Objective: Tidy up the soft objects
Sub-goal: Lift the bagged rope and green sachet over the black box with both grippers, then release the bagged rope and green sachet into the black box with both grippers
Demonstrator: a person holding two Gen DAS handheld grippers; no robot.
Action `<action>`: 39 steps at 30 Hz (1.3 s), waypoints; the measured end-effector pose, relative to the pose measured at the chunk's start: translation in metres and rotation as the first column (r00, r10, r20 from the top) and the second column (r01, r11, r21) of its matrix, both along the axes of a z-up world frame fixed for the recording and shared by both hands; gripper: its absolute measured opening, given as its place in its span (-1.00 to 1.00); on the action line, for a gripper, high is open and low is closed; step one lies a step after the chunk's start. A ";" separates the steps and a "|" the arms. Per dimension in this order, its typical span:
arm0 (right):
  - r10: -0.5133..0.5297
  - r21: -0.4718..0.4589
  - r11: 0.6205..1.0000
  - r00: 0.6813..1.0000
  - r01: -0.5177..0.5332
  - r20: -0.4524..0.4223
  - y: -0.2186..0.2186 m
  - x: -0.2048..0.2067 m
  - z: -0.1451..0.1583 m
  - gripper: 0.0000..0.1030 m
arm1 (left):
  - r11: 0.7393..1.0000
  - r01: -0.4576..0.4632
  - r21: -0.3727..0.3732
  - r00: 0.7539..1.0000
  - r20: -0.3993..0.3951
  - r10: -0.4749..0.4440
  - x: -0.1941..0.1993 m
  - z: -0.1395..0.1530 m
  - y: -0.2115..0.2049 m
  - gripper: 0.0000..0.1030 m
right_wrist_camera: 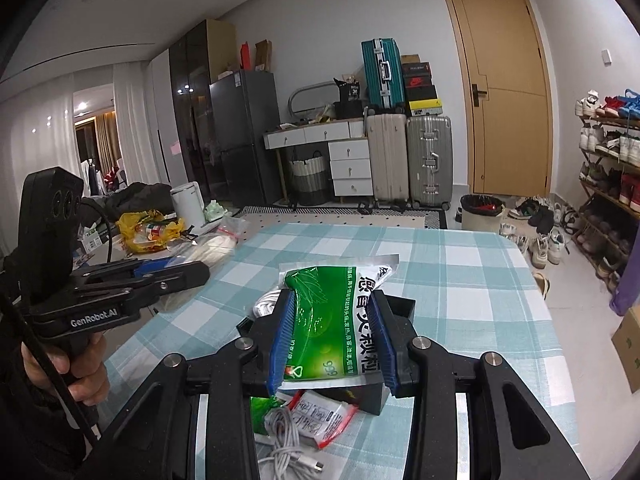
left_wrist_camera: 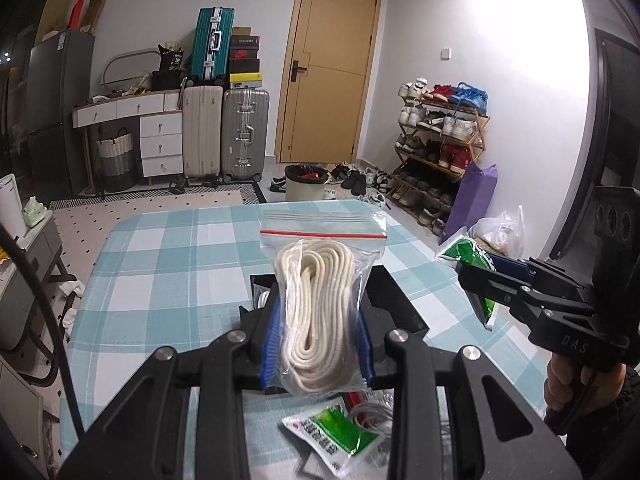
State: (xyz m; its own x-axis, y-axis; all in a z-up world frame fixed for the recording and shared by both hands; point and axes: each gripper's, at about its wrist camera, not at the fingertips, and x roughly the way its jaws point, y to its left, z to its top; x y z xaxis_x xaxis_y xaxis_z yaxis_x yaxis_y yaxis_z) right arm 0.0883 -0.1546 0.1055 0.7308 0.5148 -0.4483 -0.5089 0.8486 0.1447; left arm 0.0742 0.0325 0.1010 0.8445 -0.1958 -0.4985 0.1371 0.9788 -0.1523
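Clear zip bag of white rope [left_wrist_camera: 316,312] upright, green medicine packet [right_wrist_camera: 336,324] upright, both lifted

A wooden door [left_wrist_camera: 328,68] stood beyond three suitcases [left_wrist_camera: 224,128], a shoe rack [left_wrist_camera: 440,148] and a bin [left_wrist_camera: 306,182].

Bare checked tablecloth [left_wrist_camera: 160,264] beyond black box [right_wrist_camera: 400,308], loose packets [right_wrist_camera: 324,420] nearer

Dim indoor light, fisheye-warped edges
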 end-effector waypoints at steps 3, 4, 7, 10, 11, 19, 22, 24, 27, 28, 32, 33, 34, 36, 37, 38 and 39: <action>-0.001 -0.002 1.000 1.000 0.000 -0.016 0.003 0.013 -0.006 -0.27 | 1.000 -0.001 0.010 1.000 -0.010 0.001 0.010 -0.005 -0.003 -0.42; 0.000 -0.005 1.000 1.000 0.000 -0.022 0.004 0.017 -0.008 -0.27 | 1.000 -0.002 0.018 1.000 -0.017 0.003 0.015 -0.008 -0.005 -0.41; 0.001 -0.009 1.000 0.999 -0.001 -0.036 0.007 0.028 -0.015 -0.27 | 0.999 -0.004 0.039 1.000 -0.026 0.005 0.023 -0.013 -0.010 -0.41; 0.005 -0.017 1.000 0.998 -0.006 -0.056 0.012 0.040 -0.023 -0.27 | 0.999 0.000 0.050 0.999 -0.047 0.002 0.033 -0.019 -0.015 -0.41; 0.005 -0.020 1.000 0.998 -0.006 -0.063 0.013 0.043 -0.026 -0.27 | 0.998 0.002 0.057 0.999 -0.052 0.001 0.036 -0.022 -0.017 -0.41; -0.018 -0.063 0.998 0.994 0.011 -0.103 0.021 0.069 -0.052 -0.27 | 0.996 0.016 0.093 0.996 -0.095 -0.007 0.058 -0.040 -0.026 -0.41; -0.022 -0.063 0.998 0.992 0.015 -0.122 0.021 0.077 -0.060 -0.27 | 0.996 0.022 0.090 0.993 -0.113 -0.012 0.063 -0.047 -0.027 -0.41; -0.029 -0.071 0.997 0.992 0.021 -0.124 0.022 0.080 -0.064 -0.27 | 0.995 0.025 0.091 0.993 -0.119 -0.014 0.066 -0.050 -0.028 -0.41; -0.026 -0.076 0.997 0.990 0.016 -0.139 0.024 0.086 -0.070 -0.27 | 0.995 0.024 0.100 0.992 -0.125 -0.012 0.069 -0.055 -0.029 -0.41; -0.025 -0.080 0.997 0.990 0.014 -0.141 0.025 0.087 -0.072 -0.27 | 0.994 0.024 0.103 0.992 -0.126 -0.011 0.070 -0.056 -0.030 -0.41; -0.027 -0.096 0.995 0.990 0.014 -0.137 0.030 0.091 -0.076 -0.27 | 0.993 0.021 0.112 0.992 -0.127 -0.007 0.073 -0.059 -0.031 -0.39; -0.028 -0.100 0.995 0.990 0.014 -0.139 0.032 0.093 -0.077 -0.27 | 0.993 0.019 0.113 0.991 -0.131 -0.004 0.074 -0.060 -0.031 -0.39; -0.029 -0.103 0.995 0.990 0.014 -0.141 0.033 0.094 -0.078 -0.26 | 0.993 0.019 0.113 0.991 -0.134 -0.003 0.076 -0.061 -0.032 -0.38; -0.033 -0.116 0.993 0.989 0.016 -0.142 0.034 0.094 -0.080 -0.15 | 0.994 0.019 0.107 0.990 -0.140 -0.004 0.076 -0.061 -0.031 -0.30; -0.035 -0.120 0.993 0.990 0.019 -0.136 0.034 0.093 -0.079 -0.02 | 0.995 0.021 0.101 0.990 -0.142 -0.007 0.075 -0.060 -0.031 -0.24; -0.038 -0.118 0.993 0.992 0.023 -0.124 0.033 0.090 -0.077 0.03 | 0.995 0.021 0.100 0.990 -0.140 -0.006 0.073 -0.059 -0.031 -0.07; -0.038 -0.118 0.993 0.993 0.025 -0.115 0.031 0.087 -0.075 0.13 | 0.995 0.021 0.100 0.990 -0.138 -0.007 0.072 -0.058 -0.031 0.03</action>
